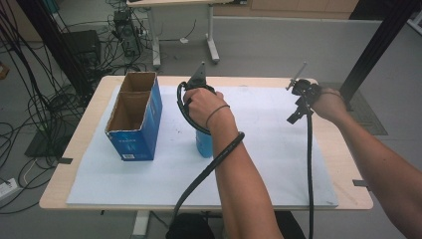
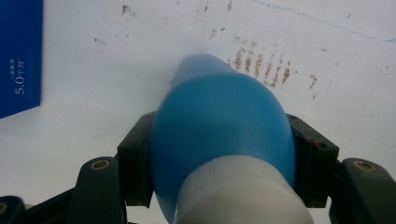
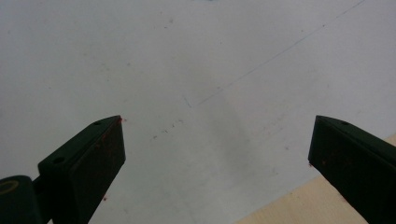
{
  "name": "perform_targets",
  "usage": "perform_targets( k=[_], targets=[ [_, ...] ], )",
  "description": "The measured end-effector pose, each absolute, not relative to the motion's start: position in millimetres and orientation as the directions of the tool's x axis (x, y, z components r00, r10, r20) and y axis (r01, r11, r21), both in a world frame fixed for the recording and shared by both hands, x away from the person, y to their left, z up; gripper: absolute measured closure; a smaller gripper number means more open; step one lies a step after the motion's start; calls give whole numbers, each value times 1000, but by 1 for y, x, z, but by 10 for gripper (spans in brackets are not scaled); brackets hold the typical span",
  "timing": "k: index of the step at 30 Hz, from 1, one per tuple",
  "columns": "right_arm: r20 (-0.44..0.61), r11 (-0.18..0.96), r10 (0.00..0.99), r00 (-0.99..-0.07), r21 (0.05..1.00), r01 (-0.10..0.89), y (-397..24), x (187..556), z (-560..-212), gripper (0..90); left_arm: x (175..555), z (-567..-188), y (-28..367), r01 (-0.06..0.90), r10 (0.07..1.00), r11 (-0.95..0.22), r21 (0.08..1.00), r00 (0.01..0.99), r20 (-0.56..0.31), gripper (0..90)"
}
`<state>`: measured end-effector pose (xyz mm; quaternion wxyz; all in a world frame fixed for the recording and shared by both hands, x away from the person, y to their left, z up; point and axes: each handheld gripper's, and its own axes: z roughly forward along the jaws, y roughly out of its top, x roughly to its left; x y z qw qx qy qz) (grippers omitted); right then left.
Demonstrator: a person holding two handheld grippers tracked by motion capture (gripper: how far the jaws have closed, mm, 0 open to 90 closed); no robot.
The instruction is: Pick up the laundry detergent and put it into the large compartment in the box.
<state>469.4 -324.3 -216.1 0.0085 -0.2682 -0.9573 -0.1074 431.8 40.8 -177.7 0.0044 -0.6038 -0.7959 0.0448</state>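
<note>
A lab: tangled floor cables (image 1: 30, 107), equipment, worktable (image 1: 89, 107).

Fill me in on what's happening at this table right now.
A person works with a gripper in each hand. The left gripper is shut on a blue bottle with a white cap, holding it upright over the white sheet, right of the open blue cardboard box. The right gripper hovers with its jaws open and nothing between them, near the table's far right edge.
</note>
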Motion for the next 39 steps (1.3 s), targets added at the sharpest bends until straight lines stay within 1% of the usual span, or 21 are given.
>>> perform_targets(
  k=[39],
  targets=[
    [66,838,505,-861,199,507,-319,469,-213,37,429,-178,41,960,960,270,-69,-274,-52,369]
  ],
)
